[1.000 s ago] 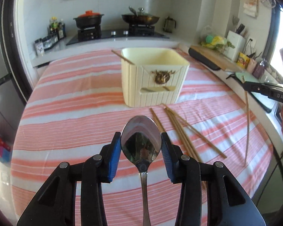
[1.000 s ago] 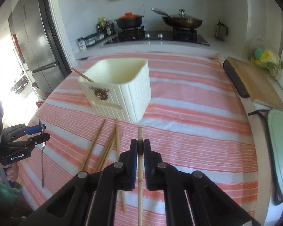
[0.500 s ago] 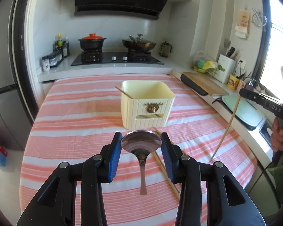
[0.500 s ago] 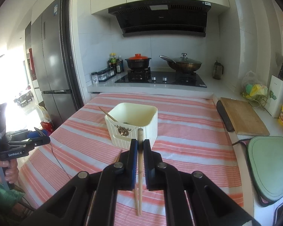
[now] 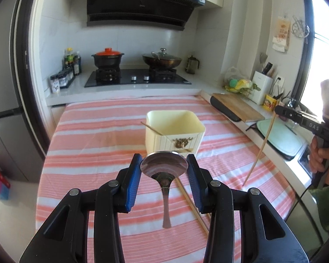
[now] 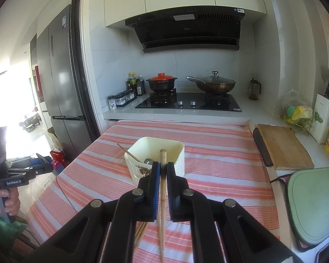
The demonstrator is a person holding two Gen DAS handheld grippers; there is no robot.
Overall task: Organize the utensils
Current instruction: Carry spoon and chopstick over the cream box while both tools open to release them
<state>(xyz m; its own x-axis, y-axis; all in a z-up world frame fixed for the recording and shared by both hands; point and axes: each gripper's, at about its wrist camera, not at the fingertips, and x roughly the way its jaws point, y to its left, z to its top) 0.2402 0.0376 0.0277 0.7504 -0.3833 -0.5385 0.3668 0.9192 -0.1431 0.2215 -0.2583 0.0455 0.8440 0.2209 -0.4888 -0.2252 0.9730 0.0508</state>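
My left gripper [image 5: 164, 167] is shut on the bowl of a metal spoon [image 5: 164, 166], whose handle hangs down above the striped tablecloth [image 5: 98, 144]. Beyond it stands a cream utensil box [image 5: 175, 129] with one chopstick [image 5: 151, 128] leaning out of it. My right gripper [image 6: 163, 169] is shut on a wooden chopstick [image 6: 162, 188] that hangs below the pads. From the left wrist, this right gripper [image 5: 296, 115] and its chopstick [image 5: 261, 149] show at the right. Loose chopsticks [image 5: 190, 201] lie on the cloth. From the right wrist, the utensil box [image 6: 155, 153] sits just ahead.
A wooden cutting board [image 6: 283, 146] and a green mat [image 6: 313, 203] lie on the counter to the right. The stove [image 6: 188, 103] with a red-lidded pot and a pan is at the back. A fridge [image 6: 59, 74] stands left. A hand [image 5: 320, 160] holds the right gripper.
Both grippers have risen with the spoon and the chopstick still held. The views have tilted up, so the box and table look smaller and lower.
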